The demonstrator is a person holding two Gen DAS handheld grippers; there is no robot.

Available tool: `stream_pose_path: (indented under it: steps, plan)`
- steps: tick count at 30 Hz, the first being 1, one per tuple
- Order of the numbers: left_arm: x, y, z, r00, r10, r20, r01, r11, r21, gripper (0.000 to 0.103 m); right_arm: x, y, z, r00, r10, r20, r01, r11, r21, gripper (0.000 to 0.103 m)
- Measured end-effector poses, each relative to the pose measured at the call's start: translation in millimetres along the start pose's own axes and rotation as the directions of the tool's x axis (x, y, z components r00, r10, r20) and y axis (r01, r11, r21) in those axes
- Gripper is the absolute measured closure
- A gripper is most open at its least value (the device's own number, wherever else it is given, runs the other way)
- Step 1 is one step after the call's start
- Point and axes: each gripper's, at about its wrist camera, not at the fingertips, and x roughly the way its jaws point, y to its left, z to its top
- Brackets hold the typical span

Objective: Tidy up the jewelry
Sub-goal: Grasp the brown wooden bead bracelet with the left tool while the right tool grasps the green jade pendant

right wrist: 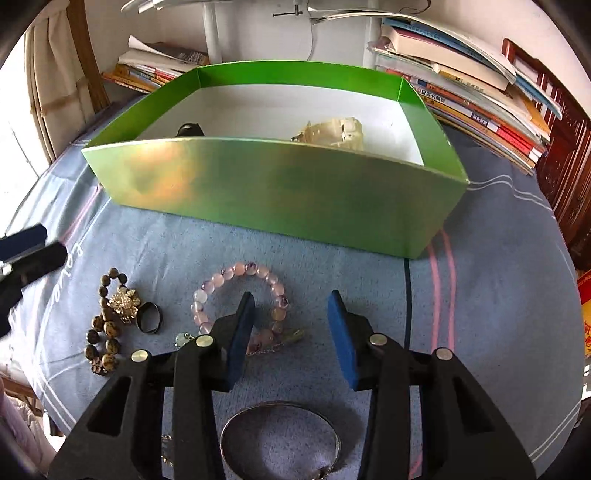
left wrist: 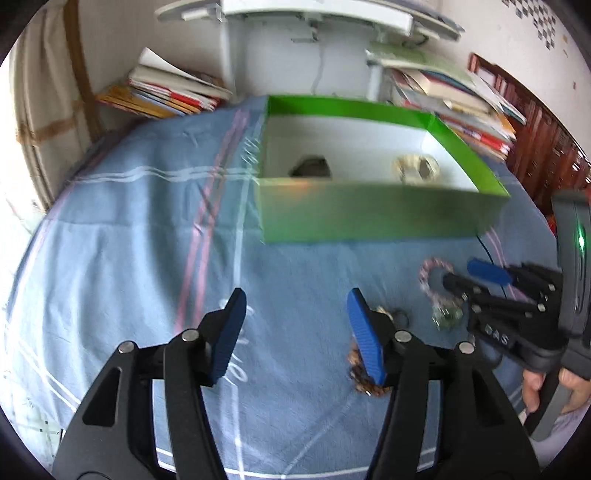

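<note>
The right hand-held gripper (right wrist: 291,334) hung released over the blue cloth (right wrist: 498,295), its 2 blue pads (right wrist: 341,339) apart with nothing pressed between them. It tilted steeply down toward the cloth. Its left pad overlapped the right side of the pink bracelet (right wrist: 236,295) in view; whether it touched the beads could not be told. A silver bangle (right wrist: 280,435) lay just below the jaws, nearer the camera. Left of the pink bracelet sat a dark ring (right wrist: 149,317), then a gold brooch (right wrist: 123,302) lying on a brown bead bracelet (right wrist: 103,332). A small pale charm (right wrist: 183,338) lay between ring and pink bracelet.

The left hand-held gripper (left wrist: 295,332) was also released, jaws wide, empty, angled down at the cloth. Its right pad covered part of the brown bead bracelet in the left wrist view. A hand (left wrist: 550,387) gripped the right tool's handle at the right edge of that view.

Beyond the loose jewelry stood the green box (right wrist: 295,199), its near wall between the grippers and its white floor. Inside lay 1 dark piece (right wrist: 190,129) on the left and 1 pale gold piece (right wrist: 332,133) on the right, well apart. Stacks of books (right wrist: 472,92) stood behind the box on both sides, with a white post (right wrist: 212,33) between them.
</note>
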Motion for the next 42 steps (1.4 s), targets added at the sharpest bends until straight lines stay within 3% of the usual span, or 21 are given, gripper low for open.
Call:
stream_pose_path:
  steps: [5,13,17,23,29,37,42]
  plan:
    - [11.2,-18.3,-10.9,0.998,-0.046,-0.043,0.048,0.998,0.051,0.046,-1.1,1.4,0.3,1.0,-0.007,0.009,0.007,1.0,-0.001,0.061]
    - [26.3,-24.1,-18.5,0.994,-0.062,-0.092,0.068,0.996,0.054,0.046,-4.3,-10.1,-2.1,1.0,-0.014,0.004,0.014,0.999,0.037,0.061]
    - [28.8,-26.6,-19.2,0.993,-0.069,-0.098,0.076,0.995,0.065,0.046,-18.8,-18.4,-8.8,0.999,0.036,0.018,-0.037,0.997,0.073,0.059]
    - [34.9,-33.2,-18.7,0.99,-0.074,-0.116,0.083,0.994,0.073,0.046,-29.7,2.9,-20.5,0.996,0.084,0.016,-0.083,0.996,-0.04,0.049]
    - [35.7,-32.1,-18.0,0.992,-0.052,-0.114,0.06,0.996,0.071,0.046,-17.9,21.7,-18.1,0.995,0.102,0.0,-0.102,0.991,-0.086,0.049]
    - [34.9,-22.7,-17.2,0.992,-0.051,-0.115,0.058,0.997,0.054,0.044,-28.9,17.8,-17.1,0.986,0.168,0.003,-0.167,0.983,-0.082,0.049]
    - [34.5,-20.8,-19.1,0.993,-0.031,-0.114,0.037,0.998,0.057,0.042,-15.3,35.3,-18.1,0.987,0.158,-0.031,-0.16,0.979,-0.127,0.048]
